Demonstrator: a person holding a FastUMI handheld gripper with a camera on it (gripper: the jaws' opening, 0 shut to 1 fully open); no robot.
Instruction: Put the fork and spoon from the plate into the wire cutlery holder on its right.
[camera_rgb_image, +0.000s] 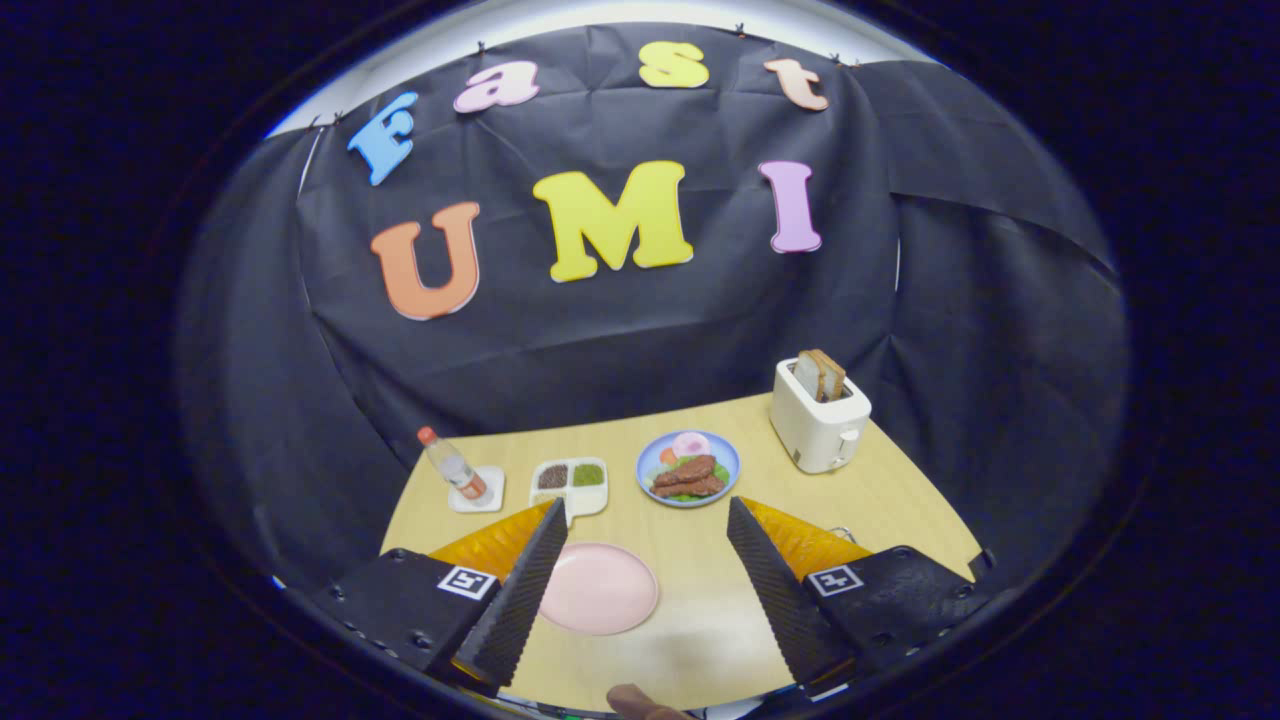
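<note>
A pale pink plate (598, 588) lies on the wooden table (700, 620), low between my fingers and closer to the left one; the part of it I see is bare. My gripper (645, 505) hovers above the table, open wide, with nothing between its fingers. A thin bit of wire (845, 531) peeks out from behind the right finger (775, 590), to the right of the plate; the rest of that thing is hidden. A small brown rounded object (640, 703) pokes up at the table's near edge, and I cannot tell what it is.
Beyond the fingers stand a blue plate of food (688, 468), a white divided dish (570, 484) and a small bottle (452, 466) on a white coaster. A white toaster (820, 420) with bread sits at the far right. Black cloth walls close the table in.
</note>
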